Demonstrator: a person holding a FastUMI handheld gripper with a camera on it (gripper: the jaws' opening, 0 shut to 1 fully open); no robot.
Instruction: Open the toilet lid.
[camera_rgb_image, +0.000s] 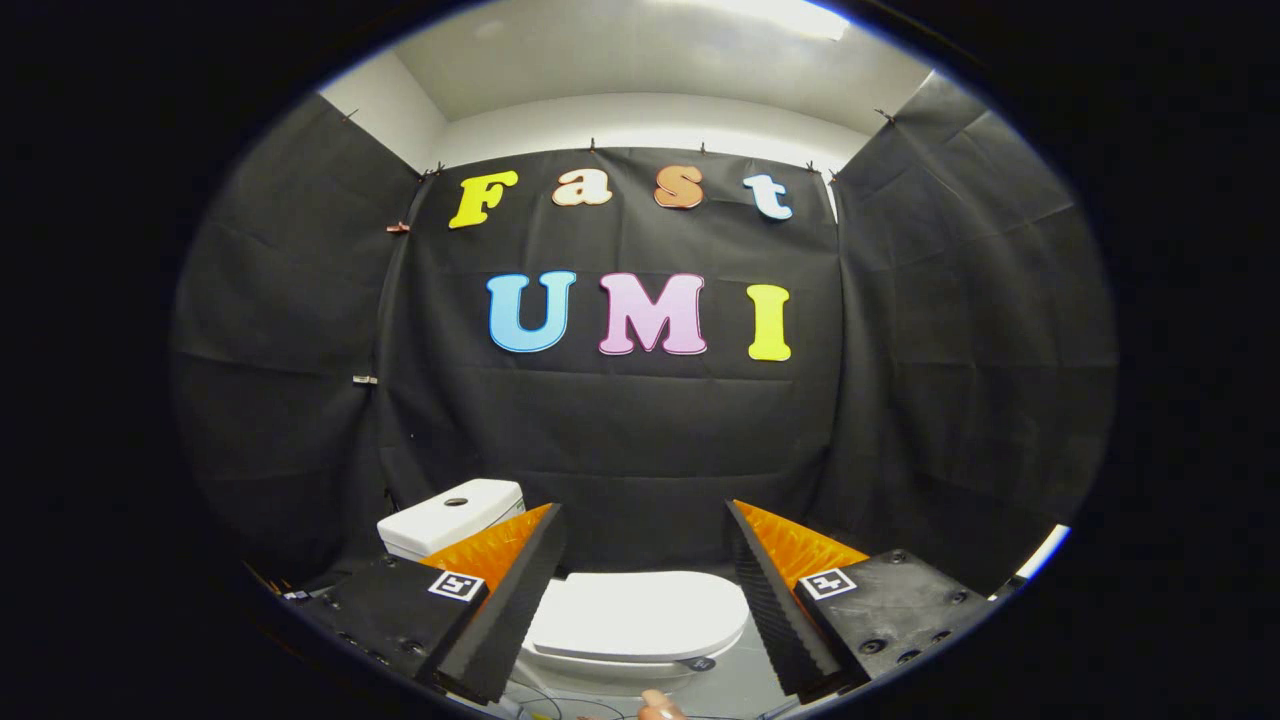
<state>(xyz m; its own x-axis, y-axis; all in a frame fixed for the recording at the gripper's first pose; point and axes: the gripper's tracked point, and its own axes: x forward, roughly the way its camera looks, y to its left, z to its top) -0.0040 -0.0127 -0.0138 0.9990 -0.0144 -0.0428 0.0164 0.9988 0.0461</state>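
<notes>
Spread claw fingers, closed toilet lid between

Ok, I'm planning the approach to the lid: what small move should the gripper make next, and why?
Probably ease the gripper forward and down toward the front edge of the closed white plastic toilet lid. Its fingers stand wide apart, touching nothing, with the lid lying flat beyond them. The white ceramic tank sits behind the lid, so a fingertip likely has to get under that front edge before lifting.

- Gripper, fingers spread wide either side of the shut toilet lid: one square black-and-white coded marker on each finger base, no wording
- Small dark logo at the lid's front: too small to read
</notes>
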